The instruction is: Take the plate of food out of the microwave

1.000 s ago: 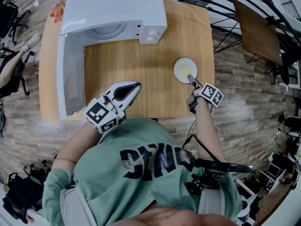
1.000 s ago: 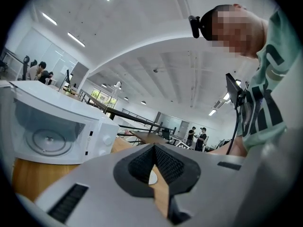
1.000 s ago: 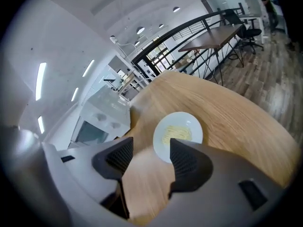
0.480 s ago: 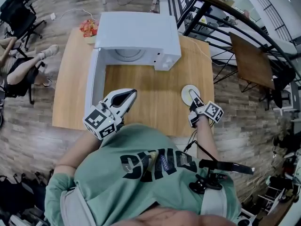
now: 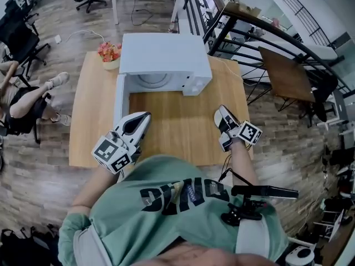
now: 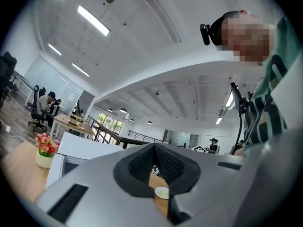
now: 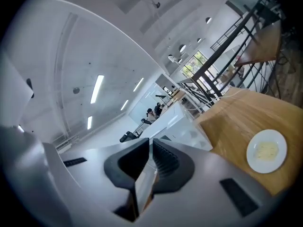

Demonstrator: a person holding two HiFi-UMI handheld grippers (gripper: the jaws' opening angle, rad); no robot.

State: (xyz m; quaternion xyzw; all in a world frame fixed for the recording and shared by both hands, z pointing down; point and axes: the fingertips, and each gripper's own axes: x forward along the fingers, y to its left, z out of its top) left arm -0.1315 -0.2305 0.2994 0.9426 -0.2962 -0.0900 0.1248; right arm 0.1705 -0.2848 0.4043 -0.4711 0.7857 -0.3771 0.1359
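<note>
Two hand-held grippers are up over the desk (image 5: 177, 129) in the head view. The left hand-held gripper (image 5: 143, 118) is in front of the open microwave door (image 5: 118, 101), and the right hand-held gripper (image 5: 222, 115) is out past the microwave's (image 5: 163, 51) right corner. The cavity shows only the bare turntable. The plate can't be seen here and is probably under the right gripper. A flower pot (image 5: 109, 53) sits at the desk's far left corner.

Left gripper view: the pads are closed against each other with nothing gripped. Below the jaws, the plate (image 6: 161, 192) sits small on the desk, well apart from this gripper.

Right gripper view: the jaws have just been closing and are now all but together, with a thin slit left and nothing between them. The plate of food (image 7: 266, 150) lies flat on the desk off to the right, clear of the jaws, with a pale piece of food on it.

Judgement: the plate is out and set down, so the step in hand is the pull-away and the task is about done. To do it well:
- Lift the right gripper straight off.
- Avoid a sideways sweep that could clip the rim or slide the plate toward the desk edge.
- Keep the left gripper clear of the open door.
</note>
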